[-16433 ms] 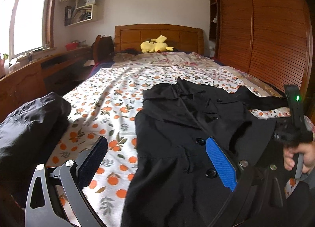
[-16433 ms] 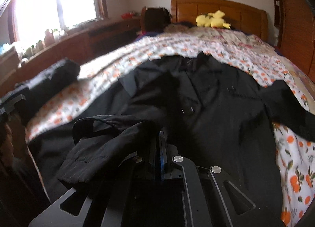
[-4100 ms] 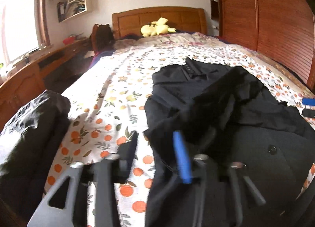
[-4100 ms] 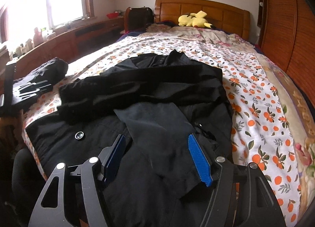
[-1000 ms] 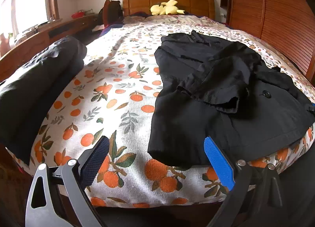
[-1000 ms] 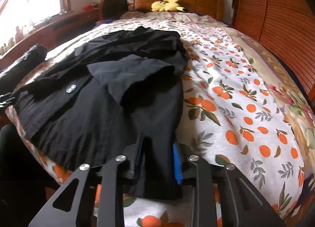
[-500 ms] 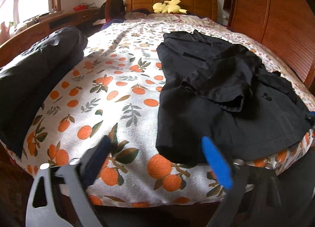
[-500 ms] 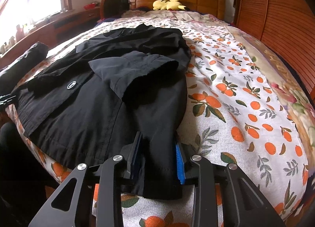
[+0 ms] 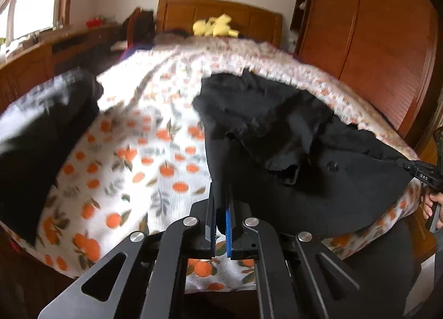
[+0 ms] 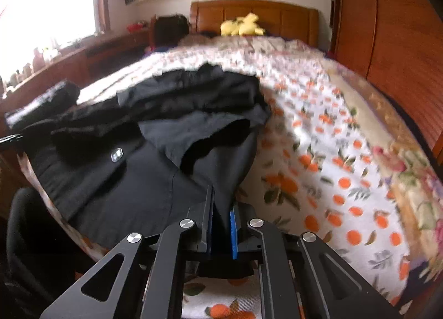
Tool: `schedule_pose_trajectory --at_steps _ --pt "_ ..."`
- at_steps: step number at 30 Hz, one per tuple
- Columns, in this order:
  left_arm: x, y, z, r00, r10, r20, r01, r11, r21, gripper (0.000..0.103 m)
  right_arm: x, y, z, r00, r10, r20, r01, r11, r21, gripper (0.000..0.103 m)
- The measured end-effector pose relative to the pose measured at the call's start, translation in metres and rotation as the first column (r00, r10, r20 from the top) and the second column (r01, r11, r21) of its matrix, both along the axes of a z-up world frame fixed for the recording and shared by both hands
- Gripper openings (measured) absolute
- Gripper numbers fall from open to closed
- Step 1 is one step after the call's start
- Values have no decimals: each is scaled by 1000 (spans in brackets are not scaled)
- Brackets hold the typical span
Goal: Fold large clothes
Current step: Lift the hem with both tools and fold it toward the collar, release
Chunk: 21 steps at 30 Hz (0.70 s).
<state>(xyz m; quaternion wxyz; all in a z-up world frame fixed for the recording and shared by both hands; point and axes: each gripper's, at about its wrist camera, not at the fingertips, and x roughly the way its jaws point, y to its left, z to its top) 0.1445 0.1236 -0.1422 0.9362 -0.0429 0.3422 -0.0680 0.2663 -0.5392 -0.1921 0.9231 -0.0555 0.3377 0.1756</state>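
We have the coat [image 9: 318,180] spread black across the foot of the bed [image 9: 155,153], sleeves folded in over its front. Our left gripper [image 9: 220,214] is clamped tight on one hem corner, cloth pinched between the blue pads. Our right gripper [image 10: 221,219] is closing on the other corner, fabric already pressed between its jaws. Both corners lift off the orange-print sheet [image 10: 332,180]. Another dark garment [image 9: 36,139] lies to the left.
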Motion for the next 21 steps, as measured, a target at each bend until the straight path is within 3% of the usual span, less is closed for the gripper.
schedule_pose_trajectory --at_steps 8,15,21 --pt "-69 -13 84 986 -9 164 8 1000 7 5 -63 -10 74 992 43 119 -44 999 5 7" --pt "-144 -32 145 956 -37 291 31 999 25 5 -127 -26 113 979 64 194 -66 998 0 7" --pt "-150 -43 152 954 -51 294 35 998 60 5 -136 -30 109 981 76 179 -75 997 -15 8"
